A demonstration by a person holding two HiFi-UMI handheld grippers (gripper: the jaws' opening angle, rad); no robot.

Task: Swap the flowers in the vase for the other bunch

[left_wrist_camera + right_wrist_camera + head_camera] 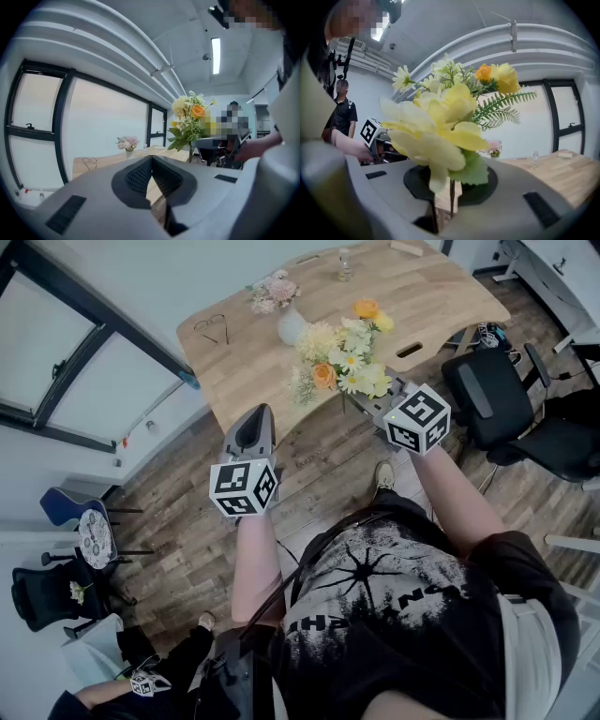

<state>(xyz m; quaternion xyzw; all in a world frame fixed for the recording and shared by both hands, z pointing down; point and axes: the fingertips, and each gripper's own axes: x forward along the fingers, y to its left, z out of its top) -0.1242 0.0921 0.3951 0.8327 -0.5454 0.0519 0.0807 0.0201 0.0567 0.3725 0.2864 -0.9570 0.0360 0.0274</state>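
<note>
A bunch of yellow, white and orange flowers [345, 357] stands upright over the near edge of the wooden table [441, 296]. My right gripper [367, 407] is shut on its thin stems, which pass between the jaws [451, 194] in the right gripper view under the big yellow bloom [440, 122]. Farther back on the table stands a white vase [292, 327] holding pink flowers [274, 292], which are also in the left gripper view [127, 143]. To the left of the bunch and short of the table, my left gripper [255, 420] is shut with nothing in it [151, 161].
A pair of glasses [213, 329] lies at the table's left end and a small clear bottle [345, 263] at its far edge. A black office chair [487, 395] stands to the right. A second person [141, 681] is on the floor at lower left, near the windows.
</note>
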